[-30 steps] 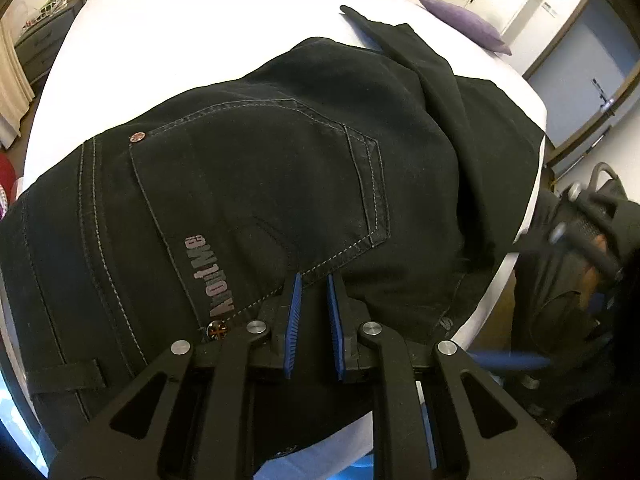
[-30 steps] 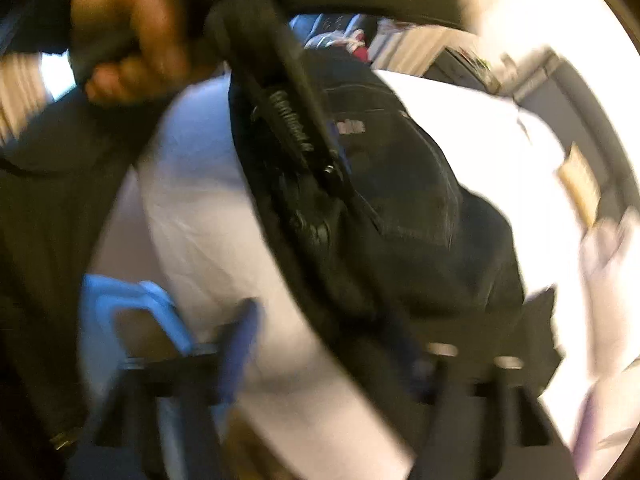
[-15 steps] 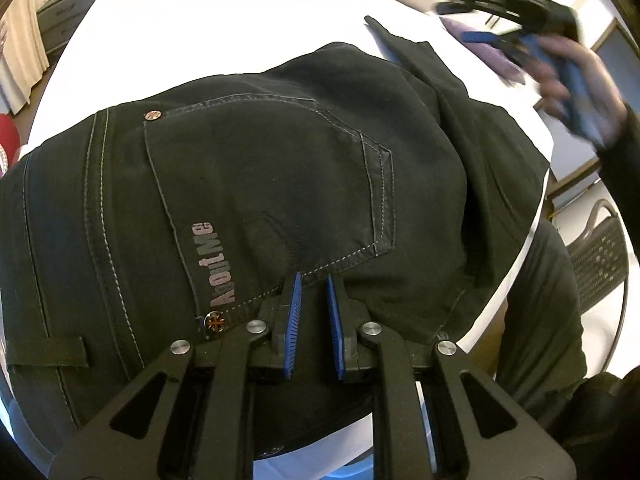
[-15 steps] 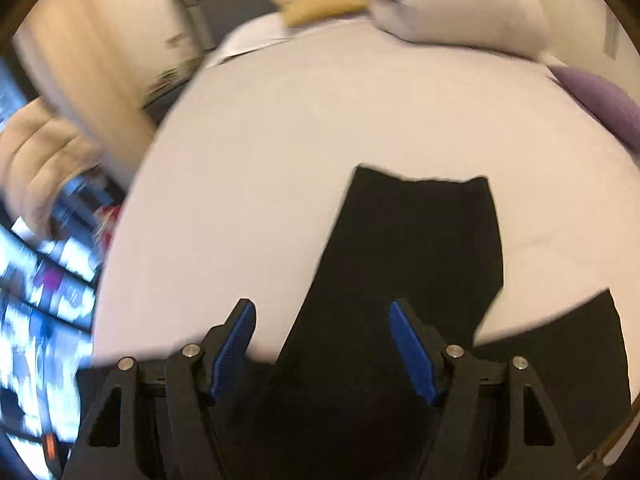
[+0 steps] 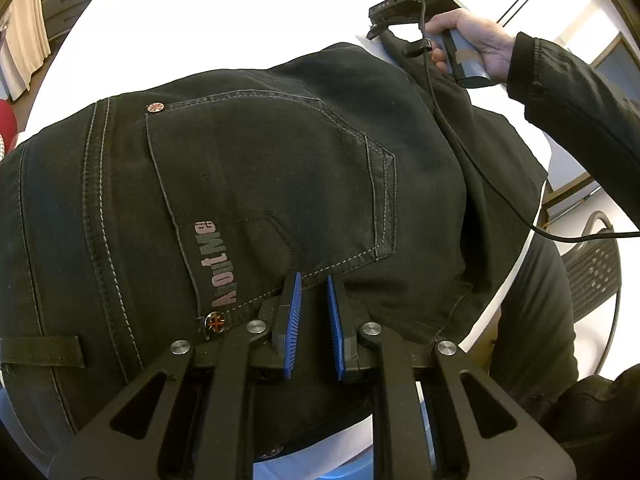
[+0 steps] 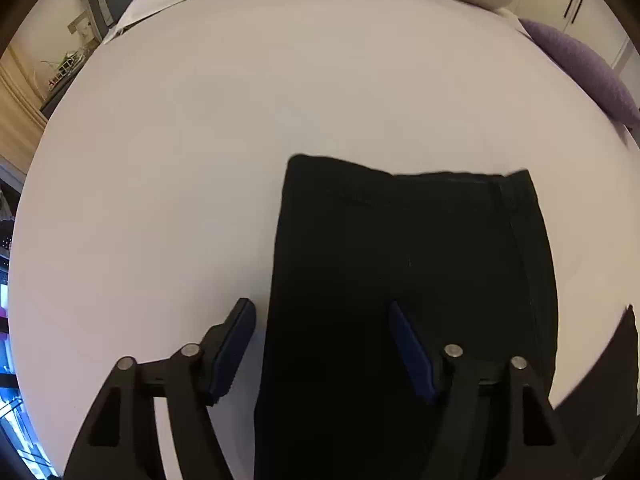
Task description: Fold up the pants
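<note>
R tool closing astride pants leg edge nr hem, L tool pinched on waist fabric; next: lift & fold hem twd waist.

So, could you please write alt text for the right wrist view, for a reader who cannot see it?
The right gripper, jaws apart and closing, points down over the hem end of black pants lying flat on a white bed, one finger on each side of the leg's left edge. A purple cushion lies at the far right.
</note>
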### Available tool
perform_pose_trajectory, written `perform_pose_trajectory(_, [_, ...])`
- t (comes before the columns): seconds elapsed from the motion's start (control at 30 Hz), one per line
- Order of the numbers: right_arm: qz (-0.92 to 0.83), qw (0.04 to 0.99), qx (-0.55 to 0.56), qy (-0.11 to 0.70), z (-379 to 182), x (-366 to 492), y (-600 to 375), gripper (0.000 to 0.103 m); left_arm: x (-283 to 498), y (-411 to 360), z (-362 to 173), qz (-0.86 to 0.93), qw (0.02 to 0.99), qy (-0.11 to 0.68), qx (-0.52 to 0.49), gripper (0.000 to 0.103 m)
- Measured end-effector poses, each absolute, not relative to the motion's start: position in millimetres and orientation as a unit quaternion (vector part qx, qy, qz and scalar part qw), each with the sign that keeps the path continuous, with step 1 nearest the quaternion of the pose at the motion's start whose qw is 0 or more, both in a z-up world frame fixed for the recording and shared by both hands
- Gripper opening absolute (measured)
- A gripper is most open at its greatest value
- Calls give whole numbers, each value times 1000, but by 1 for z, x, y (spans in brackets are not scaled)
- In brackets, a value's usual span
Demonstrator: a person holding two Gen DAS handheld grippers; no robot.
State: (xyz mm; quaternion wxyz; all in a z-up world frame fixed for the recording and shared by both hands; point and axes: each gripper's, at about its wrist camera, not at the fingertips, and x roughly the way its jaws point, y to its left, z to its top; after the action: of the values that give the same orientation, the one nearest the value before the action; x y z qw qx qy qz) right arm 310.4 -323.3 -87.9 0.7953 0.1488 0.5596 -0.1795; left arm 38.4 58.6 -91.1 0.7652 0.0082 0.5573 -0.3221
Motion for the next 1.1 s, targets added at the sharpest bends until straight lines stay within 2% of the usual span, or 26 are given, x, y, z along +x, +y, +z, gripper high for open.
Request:
perform_pose_trajectory(0.03, [-173,799,149,556,-86,310,-324,51,39,58,-91,-322,765,557,8,13])
perform_pose_trajectory(0.1, [-169,801,157,553,-81,307,-329,7,38,58,-90,-321,765,558,9,13])
perform_pose_trajectory(0.33, [-148,827,293,457,-33,230,-384,6,35,43,-89,-312,770,556,37,13])
perform_pose_trajectory(0.57, [-152,837,421,316,-2,82,-473,6,35,32,-87,-302,772,556,57,13])
perform_pose_trajectory(0.7, [-193,807,504,239,-18,-4,-524,6,34,28,-86,-299,770,561,48,13])
perform_pose_trajectory(0.8, [-212,773,555,223,-46,-45,-553,6,38,25,-85,-298,768,565,50,13])
perform_pose_trajectory(0.93, [-215,729,619,199,-87,-84,-564,12,40,20,-82,-292,767,568,62,13])
perform_pose_trajectory(0.97, [-213,722,630,190,-93,-96,-571,25,40,17,-81,-290,768,568,66,13])
perform_pose_trajectory(1.0, [-210,712,643,186,-98,-101,-575,53,40,15,-80,-287,769,568,69,13])
perform_pose_trajectory(1.07, [-189,712,656,162,-100,-94,-574,69,39,10,-80,-283,770,567,75,13])
perform_pose_trajectory(1.1, [-188,717,651,162,-96,-89,-570,74,36,9,-79,-281,771,566,78,13])
